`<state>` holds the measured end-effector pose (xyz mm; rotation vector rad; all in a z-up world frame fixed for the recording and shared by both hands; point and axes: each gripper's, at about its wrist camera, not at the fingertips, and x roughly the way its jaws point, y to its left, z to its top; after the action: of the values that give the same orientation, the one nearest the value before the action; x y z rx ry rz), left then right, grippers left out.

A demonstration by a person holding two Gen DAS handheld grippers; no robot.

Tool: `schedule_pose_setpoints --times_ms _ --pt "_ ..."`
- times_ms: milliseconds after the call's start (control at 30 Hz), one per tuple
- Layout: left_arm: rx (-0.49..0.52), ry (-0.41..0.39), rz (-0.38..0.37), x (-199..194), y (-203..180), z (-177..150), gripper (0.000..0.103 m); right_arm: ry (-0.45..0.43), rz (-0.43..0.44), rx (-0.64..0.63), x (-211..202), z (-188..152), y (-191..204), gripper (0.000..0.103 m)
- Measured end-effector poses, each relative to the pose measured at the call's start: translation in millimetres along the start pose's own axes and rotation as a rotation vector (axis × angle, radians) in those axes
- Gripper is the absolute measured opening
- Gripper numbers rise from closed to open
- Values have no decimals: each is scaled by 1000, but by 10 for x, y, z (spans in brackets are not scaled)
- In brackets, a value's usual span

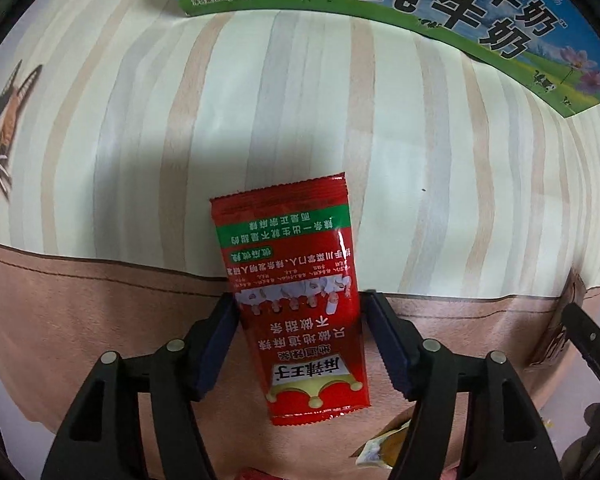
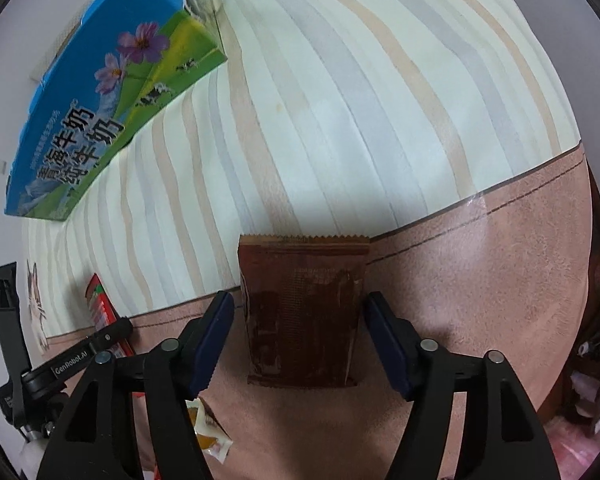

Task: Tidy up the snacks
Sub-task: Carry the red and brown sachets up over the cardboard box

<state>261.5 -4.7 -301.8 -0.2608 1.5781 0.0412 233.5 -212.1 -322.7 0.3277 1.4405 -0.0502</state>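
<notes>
Red packet [image 1: 296, 304] between left gripper [image 1: 300, 344] pads

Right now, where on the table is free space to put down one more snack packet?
The striped cloth between the milk box and the brown packet is bare. So is the pink band to the right of the brown packet. It is crowded near the red packet and the small yellow packet, close to both grippers.
</notes>
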Motion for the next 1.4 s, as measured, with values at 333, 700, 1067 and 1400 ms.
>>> schedule_pose_setpoints --times_ms 333,700,1067,1400 --pt "-14 -20 -22 144 375 69 63 18 -41 -3 154 -13 158 67" --pt "-3 -3 -54 -129 567 -82 48 -29 22 -28 34 -138 307 59" --pt "34 -88 -121 -871 430 -47 48 -42 192 -88 -272 -124 817 59" --pt "121 -261 -194 -1923 171 408 48 -142 323 -188 -1013 439 1274 59"
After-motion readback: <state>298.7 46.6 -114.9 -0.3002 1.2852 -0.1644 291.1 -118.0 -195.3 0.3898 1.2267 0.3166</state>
